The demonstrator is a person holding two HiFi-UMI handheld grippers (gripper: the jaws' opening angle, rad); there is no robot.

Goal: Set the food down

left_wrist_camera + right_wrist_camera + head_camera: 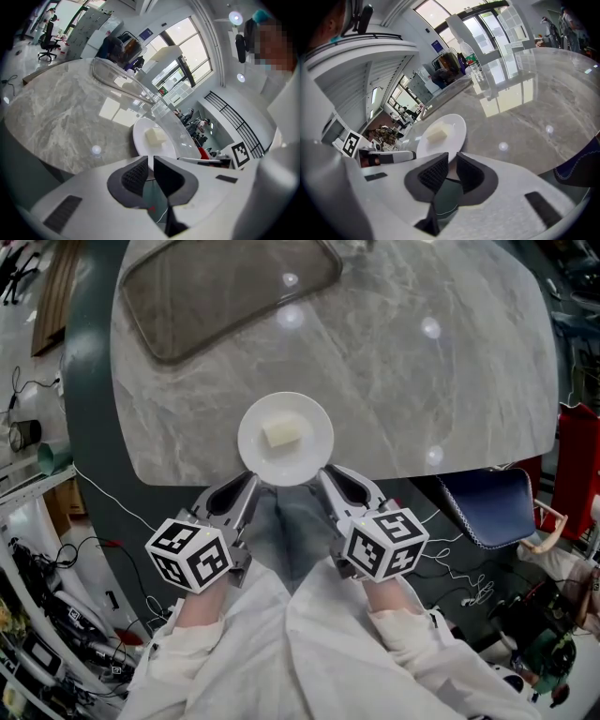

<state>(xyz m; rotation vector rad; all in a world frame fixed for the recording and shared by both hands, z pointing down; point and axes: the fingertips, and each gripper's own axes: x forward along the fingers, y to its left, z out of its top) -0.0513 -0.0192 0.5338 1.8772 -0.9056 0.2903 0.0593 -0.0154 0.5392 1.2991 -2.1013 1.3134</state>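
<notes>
A round white plate (305,457) carries a pale cream block of food (281,432) and sits at the near edge of the grey marble table (403,390), its near rim slightly past that edge. My left gripper (251,486) is shut on the plate's near-left rim, and my right gripper (328,479) is shut on its near-right rim. The left gripper view shows its jaws (150,161) pinched on the plate (143,136) with the food (154,137) beyond. In the right gripper view the jaws (452,159) clamp the plate (454,124) below the food (435,134). Whether the plate rests on the table cannot be told.
A clear, smoky tray (225,287) lies at the table's far left. A blue chair seat (492,502) stands to the right below the table edge. Cables (122,521) run over the dark floor. A bottle (471,58) stands at the table's far side.
</notes>
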